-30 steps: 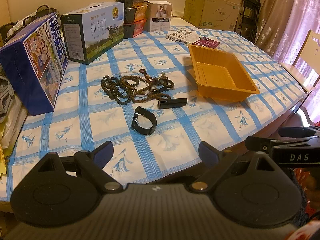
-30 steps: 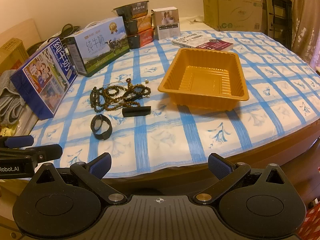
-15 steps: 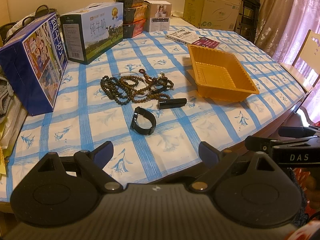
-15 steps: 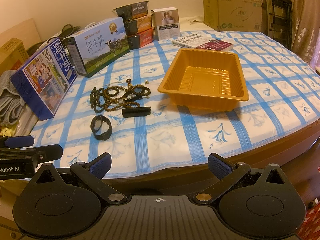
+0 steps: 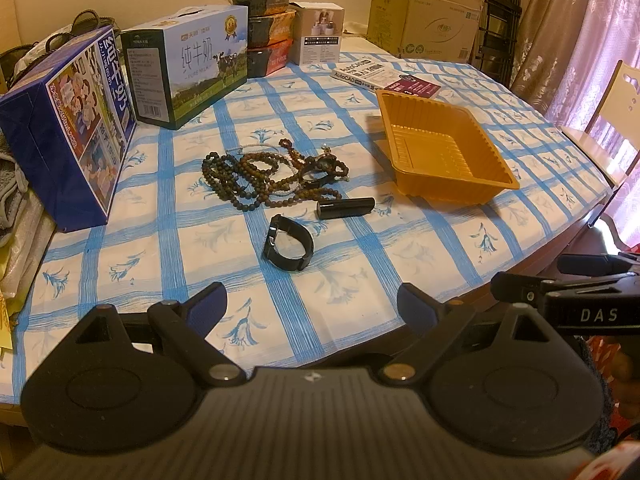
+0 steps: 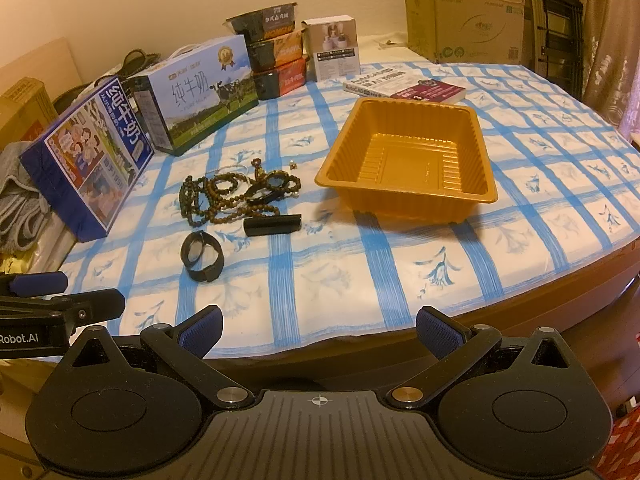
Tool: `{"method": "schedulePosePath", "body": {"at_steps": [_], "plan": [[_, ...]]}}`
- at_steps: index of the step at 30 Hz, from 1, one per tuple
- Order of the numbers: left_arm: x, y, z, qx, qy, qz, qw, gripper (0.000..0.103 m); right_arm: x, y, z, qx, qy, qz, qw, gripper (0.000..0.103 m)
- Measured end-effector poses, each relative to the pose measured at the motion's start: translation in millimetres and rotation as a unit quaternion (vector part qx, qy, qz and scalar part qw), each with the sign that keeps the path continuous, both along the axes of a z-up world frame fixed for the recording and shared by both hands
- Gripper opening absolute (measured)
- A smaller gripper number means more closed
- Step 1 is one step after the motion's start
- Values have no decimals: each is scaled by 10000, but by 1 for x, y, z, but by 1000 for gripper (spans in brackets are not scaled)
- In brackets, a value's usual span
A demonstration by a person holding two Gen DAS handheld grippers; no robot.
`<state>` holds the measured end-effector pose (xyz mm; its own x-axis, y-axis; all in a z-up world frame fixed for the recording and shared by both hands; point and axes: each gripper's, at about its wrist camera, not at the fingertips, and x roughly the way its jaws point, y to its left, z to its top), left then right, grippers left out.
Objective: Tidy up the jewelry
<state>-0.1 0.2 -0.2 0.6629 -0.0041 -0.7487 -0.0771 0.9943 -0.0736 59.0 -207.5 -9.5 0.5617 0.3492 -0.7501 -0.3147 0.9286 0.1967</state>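
A tangle of brown bead strings [image 5: 264,178] [image 6: 232,196] lies mid-table on the blue-checked cloth. A black band [image 5: 288,242] [image 6: 201,255] lies nearer the front edge. A black tube [image 5: 346,207] [image 6: 273,225] lies between the beads and an empty orange tray [image 5: 496,178] [image 6: 486,194], which stands to the right. My left gripper [image 5: 312,308] is open and empty above the table's front edge, short of the band. My right gripper [image 6: 318,330] is open and empty at the front edge, to the right of the left one.
Two milk cartons [image 5: 72,128] [image 5: 188,64] stand at the left and back left. Stacked food bowls [image 5: 266,28], a small white box [image 5: 318,32] and a book [image 5: 384,76] sit at the back. Cardboard boxes [image 5: 432,12] stand behind; a chair [image 5: 616,116] is at the right.
Both grippers have drifted very slightly; nothing on the table has moved and both stay open.
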Motion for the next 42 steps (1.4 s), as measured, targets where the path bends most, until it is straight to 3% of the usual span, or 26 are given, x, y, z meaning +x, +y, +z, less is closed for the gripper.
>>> {"method": "schedulePosePath", "body": {"at_steps": [11, 17, 38, 42], "plan": [[0, 0, 0, -2, -6, -1, 10000, 91, 2, -1, 1, 8, -27, -48, 10000, 103], [20, 7, 13, 83, -81, 67, 9999, 91, 5, -2, -3, 27, -358, -186, 9992, 103], [81, 26, -34, 267, -371, 114, 9989, 91, 57, -47, -40, -265, -1399, -1275, 9816, 102], [98, 29, -44, 288, -383, 159, 9987, 90, 75, -56, -49, -144, -1452, -1484, 9781, 93]]}}
